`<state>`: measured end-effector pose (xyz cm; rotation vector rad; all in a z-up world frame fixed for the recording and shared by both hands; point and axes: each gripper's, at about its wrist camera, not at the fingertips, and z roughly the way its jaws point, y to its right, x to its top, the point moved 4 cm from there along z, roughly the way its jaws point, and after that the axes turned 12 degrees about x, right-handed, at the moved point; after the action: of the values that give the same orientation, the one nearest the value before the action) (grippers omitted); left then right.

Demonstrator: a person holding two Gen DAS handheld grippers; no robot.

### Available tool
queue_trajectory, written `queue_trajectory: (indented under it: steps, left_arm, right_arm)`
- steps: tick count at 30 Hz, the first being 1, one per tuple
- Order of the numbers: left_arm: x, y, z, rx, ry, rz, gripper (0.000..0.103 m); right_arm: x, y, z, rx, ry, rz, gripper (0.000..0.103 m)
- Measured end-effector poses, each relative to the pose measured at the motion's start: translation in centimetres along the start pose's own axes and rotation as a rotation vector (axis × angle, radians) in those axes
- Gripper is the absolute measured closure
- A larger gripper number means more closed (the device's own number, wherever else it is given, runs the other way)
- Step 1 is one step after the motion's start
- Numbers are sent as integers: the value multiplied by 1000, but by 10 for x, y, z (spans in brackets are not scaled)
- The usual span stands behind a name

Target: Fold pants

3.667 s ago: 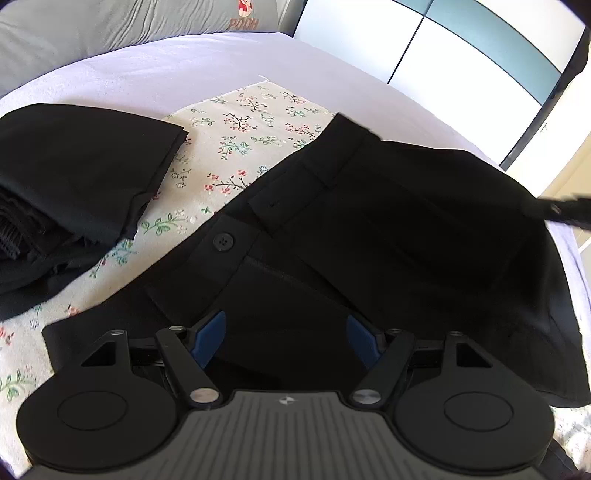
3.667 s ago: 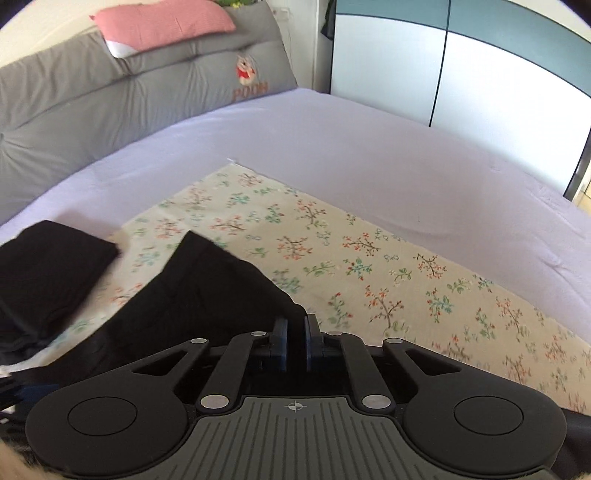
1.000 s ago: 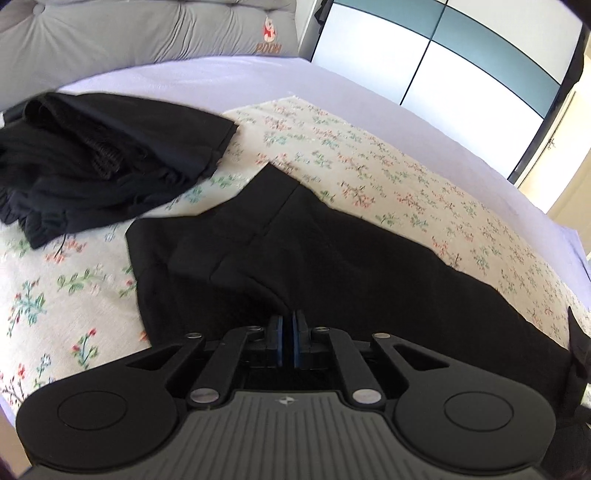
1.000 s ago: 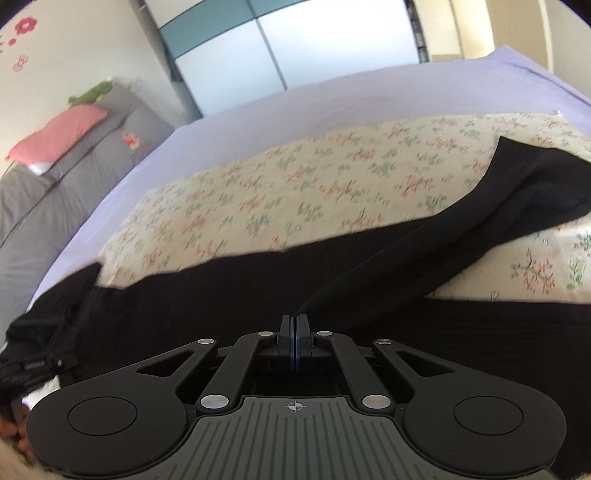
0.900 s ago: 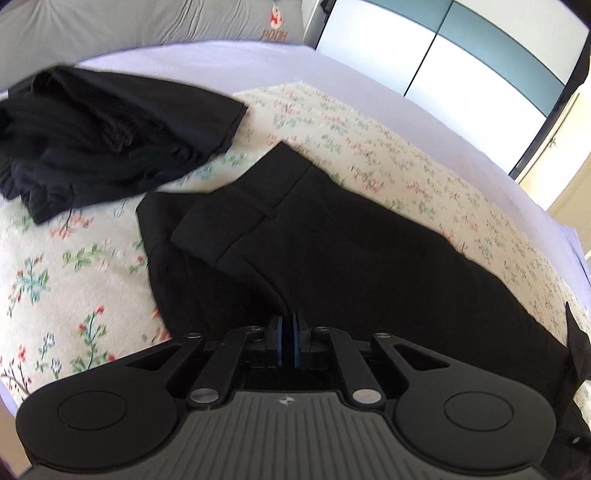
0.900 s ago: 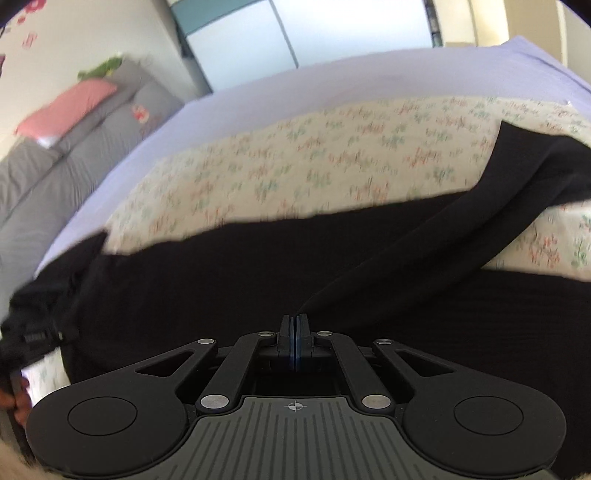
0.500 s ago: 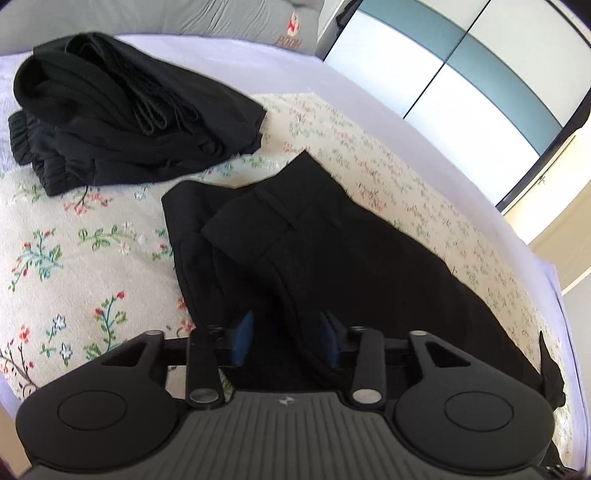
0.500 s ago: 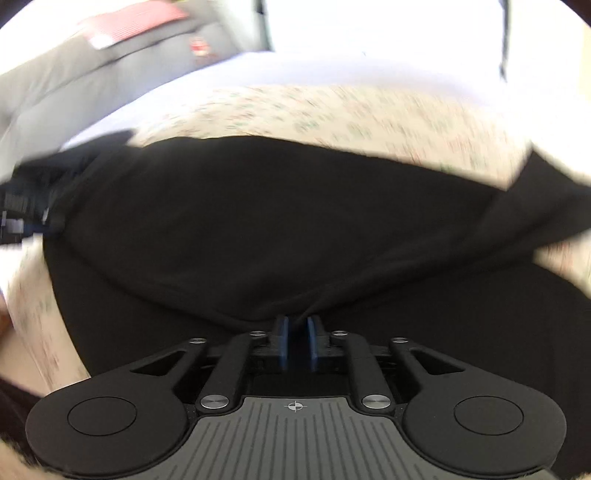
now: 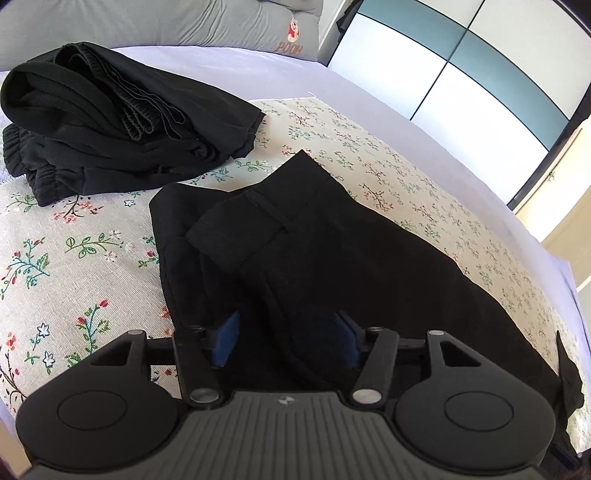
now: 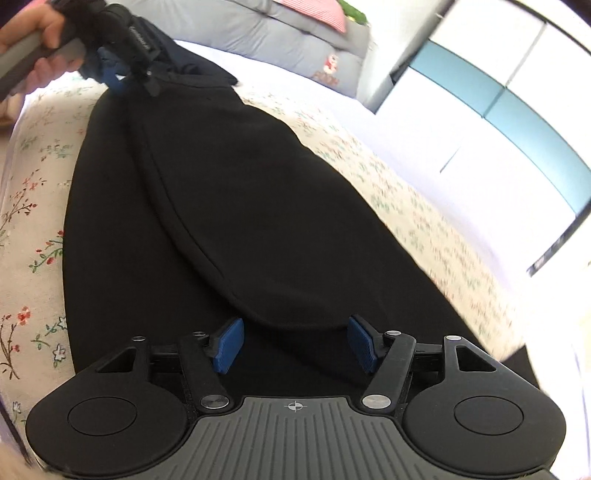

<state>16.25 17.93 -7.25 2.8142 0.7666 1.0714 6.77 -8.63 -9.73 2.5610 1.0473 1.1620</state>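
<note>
Black pants (image 9: 332, 258) lie folded lengthwise, one leg over the other, on a floral cloth (image 9: 74, 251) on the bed. The waistband points toward the pillows. My left gripper (image 9: 284, 341) is open and empty, its blue pads either side of the fabric near the waist. My right gripper (image 10: 295, 345) is open and empty over the leg end of the pants (image 10: 221, 206). The left gripper (image 10: 118, 74) also shows in the right wrist view at the far end, held by a hand.
A heap of other black garments (image 9: 110, 122) lies at the back left on the cloth. A grey cushion (image 9: 166, 22) runs along the bed head. Wardrobe doors (image 9: 461, 74) stand behind the lilac sheet (image 9: 369, 103).
Both grippers were shut on the pants a second ago and have opened, letting the fabric go. The pants now lie flat, folded along their length.
</note>
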Motion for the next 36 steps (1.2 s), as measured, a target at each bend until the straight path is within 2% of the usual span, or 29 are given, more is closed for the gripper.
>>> queue_trajectory:
  steps: [3,8,13,17,22,23,25,27,29,30,31,36]
  left_arm:
    - [2,0,3,10,3,-14,9]
    - [5,-2,3,20,6,-34,11]
    - [8,-6,7,34,-1,-44,16]
    - [9,-7,7,34,-14,-31,27]
    - [9,-7,10,31,-33,-15,41]
    - [9,-6,10,30,-36,-5,48]
    - [11,-4,10,43,-32,26,53]
    - [12,-1,9,54,-17,43,55]
    - [14,-1,8,53,-5,45,55]
    - [16,-1,7,49,2,46,55]
    - [20,-2,5,40,12,46,56]
    - [40,-14,-1,-11,34,16,56]
  right_arm:
    - [5,3,-3,9,34,-35,34]
    - [3,1,3,34,16,-60,36]
    - [-1,-3,6,-8,5,-115,36]
    - [1,-5,3,-1,20,-128,36]
    - [1,-4,8,58,2,-92,39]
    - [0,-4,10,67,-4,-82,42]
    - [2,-4,13,83,1,-70,50]
    - [4,-1,17,94,-7,-43,74]
    - [7,1,24,79,-17,-4,85]
    - [8,1,27,64,-25,36,98]
    - [10,1,29,68,-33,72,101]
    - [24,-1,19,58,-12,124,102]
